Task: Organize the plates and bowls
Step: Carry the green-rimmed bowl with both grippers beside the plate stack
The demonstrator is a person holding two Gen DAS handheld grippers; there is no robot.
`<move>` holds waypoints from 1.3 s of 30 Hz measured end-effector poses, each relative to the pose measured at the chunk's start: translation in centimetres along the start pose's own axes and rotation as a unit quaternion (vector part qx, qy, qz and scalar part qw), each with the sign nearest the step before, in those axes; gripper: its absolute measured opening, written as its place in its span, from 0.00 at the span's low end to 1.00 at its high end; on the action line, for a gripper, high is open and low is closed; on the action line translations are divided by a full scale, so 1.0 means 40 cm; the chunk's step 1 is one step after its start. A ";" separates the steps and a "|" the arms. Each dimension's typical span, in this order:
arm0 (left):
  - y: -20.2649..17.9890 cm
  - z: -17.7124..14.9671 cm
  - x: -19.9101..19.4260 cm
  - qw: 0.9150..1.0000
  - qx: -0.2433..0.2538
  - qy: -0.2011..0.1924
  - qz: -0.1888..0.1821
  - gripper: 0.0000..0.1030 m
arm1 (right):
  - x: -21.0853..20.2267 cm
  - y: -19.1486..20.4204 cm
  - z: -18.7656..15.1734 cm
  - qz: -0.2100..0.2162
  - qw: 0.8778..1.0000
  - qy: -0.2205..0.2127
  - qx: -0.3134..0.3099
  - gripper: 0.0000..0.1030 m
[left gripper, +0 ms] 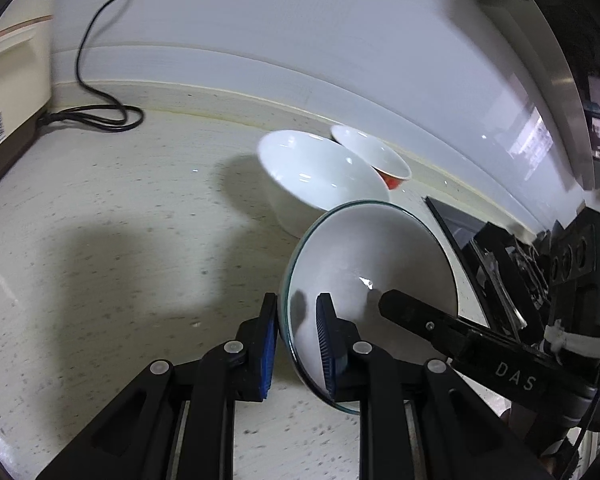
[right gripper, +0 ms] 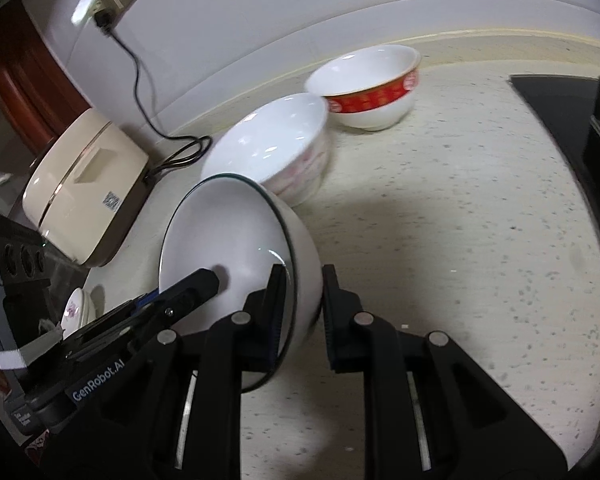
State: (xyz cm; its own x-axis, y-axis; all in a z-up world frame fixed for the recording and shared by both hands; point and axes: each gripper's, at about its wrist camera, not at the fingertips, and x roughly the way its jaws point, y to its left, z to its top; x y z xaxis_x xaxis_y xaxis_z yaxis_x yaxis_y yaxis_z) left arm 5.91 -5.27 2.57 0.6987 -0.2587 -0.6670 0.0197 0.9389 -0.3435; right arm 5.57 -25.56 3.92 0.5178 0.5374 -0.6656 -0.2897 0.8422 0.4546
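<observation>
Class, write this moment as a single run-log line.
left gripper: shut on dark-rimmed bowl rim | right gripper: shut on opposite rim | bowl: tilted, above counter | behind: white bowl, red-banded bowl

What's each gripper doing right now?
Left gripper: shut on the rim of the green-rimmed bowl.
Right gripper: shut on the opposite rim of the same bowl.

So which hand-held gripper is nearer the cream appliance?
Left. The left hand-held gripper grips the bowl on the cream appliance's side; the right hand-held gripper grips its opposite rim.
</observation>
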 end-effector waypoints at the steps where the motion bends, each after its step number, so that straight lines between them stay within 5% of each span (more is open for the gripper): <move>1: 0.008 -0.001 -0.006 1.000 -0.003 -0.004 0.002 0.19 | 0.004 0.007 0.000 0.004 1.000 -0.001 -0.006 0.20; 18: 0.109 -0.080 -0.131 0.996 -0.044 -0.058 0.044 0.19 | 0.058 0.162 -0.050 0.056 0.993 0.026 -0.100 0.21; 39: 0.215 -0.122 -0.278 0.992 -0.071 -0.044 0.093 0.22 | 0.097 0.303 -0.127 0.166 0.974 0.073 -0.133 0.26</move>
State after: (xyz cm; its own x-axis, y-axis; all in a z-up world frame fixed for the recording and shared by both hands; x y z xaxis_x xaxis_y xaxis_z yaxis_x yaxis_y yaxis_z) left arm -5.20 4.56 3.81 0.7400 -0.0570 -0.6702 -0.2126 0.9255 -0.3135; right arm -0.03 -13.05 3.86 0.2453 0.7666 -0.5935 -0.6308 0.5911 0.5027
